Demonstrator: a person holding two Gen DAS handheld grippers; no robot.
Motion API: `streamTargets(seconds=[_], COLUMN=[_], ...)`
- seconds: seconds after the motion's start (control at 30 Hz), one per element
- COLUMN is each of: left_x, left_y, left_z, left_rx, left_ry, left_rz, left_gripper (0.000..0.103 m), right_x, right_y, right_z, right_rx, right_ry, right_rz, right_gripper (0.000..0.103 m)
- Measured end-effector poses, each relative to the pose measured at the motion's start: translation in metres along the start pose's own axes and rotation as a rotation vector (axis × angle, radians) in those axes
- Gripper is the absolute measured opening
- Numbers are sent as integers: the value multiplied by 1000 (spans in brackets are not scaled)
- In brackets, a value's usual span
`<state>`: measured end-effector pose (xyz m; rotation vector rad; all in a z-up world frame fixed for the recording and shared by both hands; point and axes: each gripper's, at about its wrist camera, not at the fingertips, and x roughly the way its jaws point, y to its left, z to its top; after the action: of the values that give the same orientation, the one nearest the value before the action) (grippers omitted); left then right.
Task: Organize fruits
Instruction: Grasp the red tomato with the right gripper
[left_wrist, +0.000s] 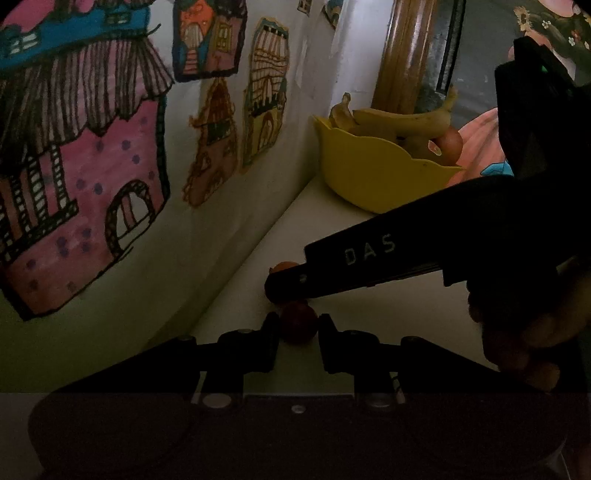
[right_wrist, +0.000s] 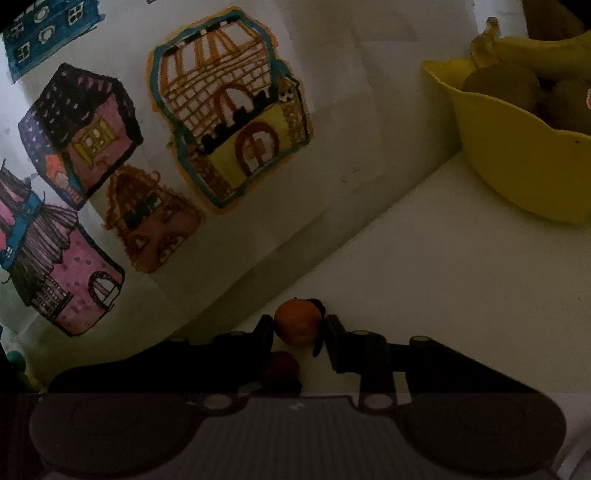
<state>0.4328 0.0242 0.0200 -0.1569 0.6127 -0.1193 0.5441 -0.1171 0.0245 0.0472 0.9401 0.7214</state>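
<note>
A small dark red fruit lies on the white table between the fingertips of my left gripper, whose jaws close in on both its sides. A small orange fruit sits between the fingertips of my right gripper, close to the wall; in the left wrist view it peeks from behind the right gripper's finger. The red fruit also shows in the right wrist view, just below the orange one. A yellow bowl holding bananas and other fruit stands at the back.
A white wall with coloured house drawings runs along the left, meeting the table in a corner. The yellow bowl is at the far right. A wooden post stands behind the bowl.
</note>
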Motion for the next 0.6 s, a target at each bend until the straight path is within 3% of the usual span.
streamTargets(seconds=[0.6], left_x=[-5], left_y=[-1], left_z=[-5], left_rx=[3], left_ry=[4], left_rz=[-4], left_gripper=[24], right_x=[-3], right_y=[-17], right_z=[2], right_rx=[18], right_ry=[8], right_rz=[-27], right_gripper=[36])
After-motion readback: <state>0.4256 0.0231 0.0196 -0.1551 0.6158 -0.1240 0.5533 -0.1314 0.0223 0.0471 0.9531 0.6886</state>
